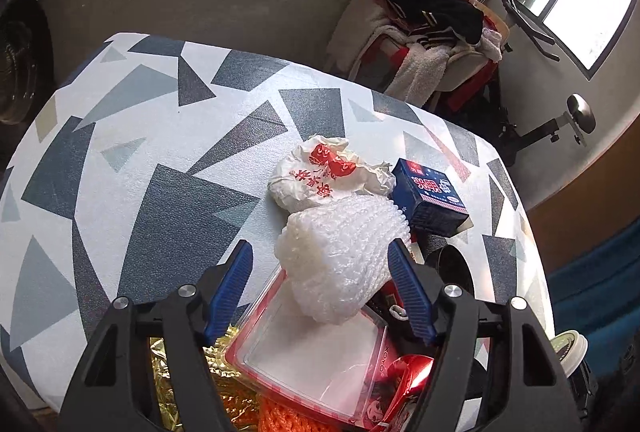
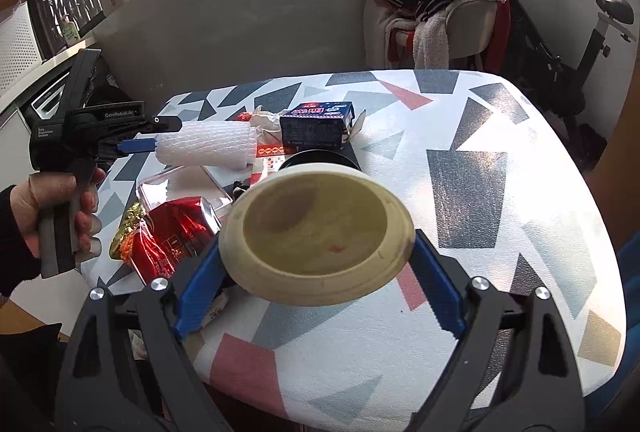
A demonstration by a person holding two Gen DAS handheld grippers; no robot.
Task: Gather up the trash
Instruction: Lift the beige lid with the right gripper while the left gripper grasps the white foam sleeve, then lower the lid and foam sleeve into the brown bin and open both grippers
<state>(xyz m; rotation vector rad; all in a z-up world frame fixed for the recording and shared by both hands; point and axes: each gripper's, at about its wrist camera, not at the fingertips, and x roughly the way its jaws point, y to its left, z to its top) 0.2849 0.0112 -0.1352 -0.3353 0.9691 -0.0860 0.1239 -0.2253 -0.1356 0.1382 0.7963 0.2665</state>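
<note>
A white foam net sleeve (image 1: 340, 252) lies on a clear plastic box with a red rim (image 1: 312, 348), between the fingers of my left gripper (image 1: 320, 248). The right pad touches the foam, and a gap shows at the left pad. In the right wrist view a hand (image 2: 52, 200) holds the left gripper (image 2: 160, 134) at the foam sleeve (image 2: 204, 148). My right gripper (image 2: 316, 244) is shut on a stained beige paper bowl (image 2: 316, 236), tilted above the table.
On the patterned table (image 1: 120, 152) lie a crumpled red-printed wrapper (image 1: 328, 172), a blue carton (image 1: 428, 192), a black round container (image 2: 316, 158), a red foil packet (image 2: 172, 232) and gold foil (image 1: 224, 352). A chair piled with clothes (image 2: 440, 4) stands behind.
</note>
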